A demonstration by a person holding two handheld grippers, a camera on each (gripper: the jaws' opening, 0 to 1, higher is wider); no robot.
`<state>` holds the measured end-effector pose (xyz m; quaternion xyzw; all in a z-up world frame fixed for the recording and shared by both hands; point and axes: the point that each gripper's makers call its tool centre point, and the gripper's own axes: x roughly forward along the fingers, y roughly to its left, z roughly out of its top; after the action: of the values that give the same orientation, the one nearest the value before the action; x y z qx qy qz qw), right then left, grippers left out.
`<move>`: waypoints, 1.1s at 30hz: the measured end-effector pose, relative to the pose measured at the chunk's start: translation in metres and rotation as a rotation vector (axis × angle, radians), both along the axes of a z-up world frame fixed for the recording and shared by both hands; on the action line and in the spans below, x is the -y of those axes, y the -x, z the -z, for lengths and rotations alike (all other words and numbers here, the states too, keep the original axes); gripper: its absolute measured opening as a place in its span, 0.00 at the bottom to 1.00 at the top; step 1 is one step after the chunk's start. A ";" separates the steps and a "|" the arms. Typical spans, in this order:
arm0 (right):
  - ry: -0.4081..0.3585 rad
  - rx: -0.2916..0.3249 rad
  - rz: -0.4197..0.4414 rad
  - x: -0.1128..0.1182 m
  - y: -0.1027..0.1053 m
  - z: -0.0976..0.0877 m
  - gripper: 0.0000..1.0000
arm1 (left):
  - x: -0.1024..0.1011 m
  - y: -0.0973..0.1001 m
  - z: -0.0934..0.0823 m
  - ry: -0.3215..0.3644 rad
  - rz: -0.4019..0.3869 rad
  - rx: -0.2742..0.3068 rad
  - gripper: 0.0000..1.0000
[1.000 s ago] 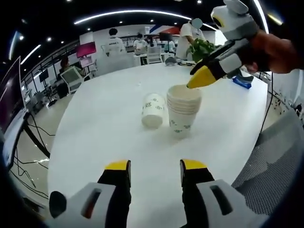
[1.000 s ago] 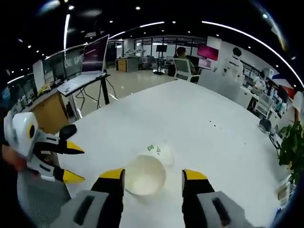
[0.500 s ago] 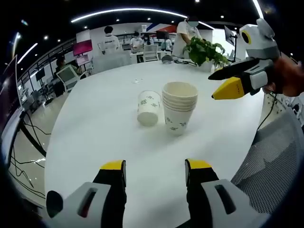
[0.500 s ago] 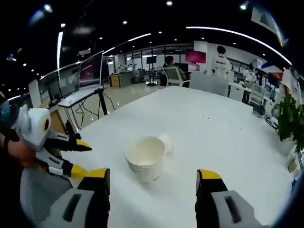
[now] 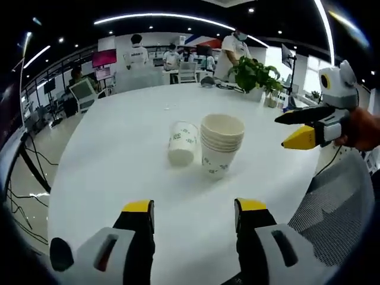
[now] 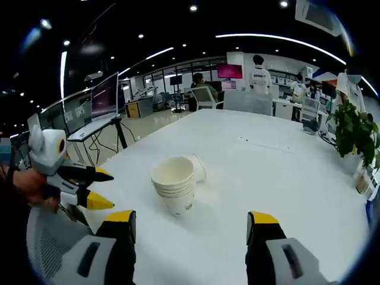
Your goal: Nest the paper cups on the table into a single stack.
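Observation:
A stack of several nested white paper cups (image 5: 221,142) stands upright on the round white table (image 5: 119,154). One more cup (image 5: 181,142) lies on its side, touching the stack's left. My left gripper (image 5: 194,208) is open with nothing in it, well short of the cups. My right gripper (image 5: 289,132) hovers open to the right of the stack, apart from it. In the right gripper view the stack (image 6: 175,184) stands ahead of my open right gripper (image 6: 191,218), the lying cup (image 6: 197,167) is behind the stack, and the left gripper (image 6: 108,190) is open at the left.
A potted plant (image 5: 255,68) stands at the table's far edge. A grey mesh chair (image 5: 338,196) is beside the near edge. People stand and sit beyond the table. A monitor on a stand (image 6: 104,98) is off to one side.
My right gripper has drawn back from above the stack's rim to its right side, staying open. The stack and the lying cup have not moved.

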<state>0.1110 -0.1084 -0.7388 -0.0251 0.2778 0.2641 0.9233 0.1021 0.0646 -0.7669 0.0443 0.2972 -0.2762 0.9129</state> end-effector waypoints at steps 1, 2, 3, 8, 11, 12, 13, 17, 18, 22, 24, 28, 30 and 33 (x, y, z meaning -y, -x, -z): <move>-0.011 0.002 0.016 0.005 0.001 -0.001 0.80 | -0.004 -0.004 0.001 0.004 -0.001 -0.003 0.57; -0.017 0.009 0.024 0.007 0.003 -0.004 0.81 | -0.006 -0.006 0.001 0.008 -0.002 -0.003 0.58; -0.020 0.013 0.030 0.009 0.004 -0.006 0.81 | -0.006 -0.008 0.000 0.010 -0.003 0.000 0.58; -0.041 0.027 0.057 0.017 0.009 -0.012 0.82 | -0.014 -0.026 -0.005 0.027 -0.019 0.013 0.59; -0.045 0.046 0.060 0.017 0.013 -0.020 0.82 | -0.017 -0.036 -0.015 0.032 -0.019 0.024 0.59; -0.046 0.051 0.062 0.018 0.012 -0.019 0.83 | -0.017 -0.040 -0.018 0.027 -0.012 0.032 0.59; -0.049 0.051 0.063 0.019 0.013 -0.020 0.83 | -0.019 -0.047 -0.020 0.019 0.003 0.040 0.60; -0.050 0.053 0.065 0.021 0.017 -0.020 0.83 | -0.025 -0.070 -0.022 0.002 0.021 0.048 0.59; -0.047 0.048 0.066 0.021 0.018 -0.020 0.83 | -0.028 -0.078 -0.022 -0.002 0.023 0.047 0.59; -0.051 0.045 0.072 0.023 0.019 -0.021 0.83 | -0.029 -0.100 -0.022 0.006 0.038 0.034 0.59; -0.056 0.048 0.077 0.024 0.020 -0.025 0.83 | -0.023 -0.109 -0.023 0.019 0.051 0.017 0.59; -0.068 0.054 0.084 0.025 0.020 -0.030 0.83 | -0.019 -0.138 -0.027 0.040 0.061 0.013 0.56; -0.076 0.053 0.089 0.025 0.022 -0.029 0.83 | -0.009 -0.149 -0.031 0.071 0.076 0.001 0.57; -0.078 0.049 0.080 0.021 0.028 -0.027 0.84 | 0.005 -0.160 -0.027 0.079 0.117 -0.035 0.57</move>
<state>0.0827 -0.1293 -0.7114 0.0154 0.2453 0.2371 0.9399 0.2626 0.0600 -0.7399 0.0206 0.2990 -0.3413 0.8909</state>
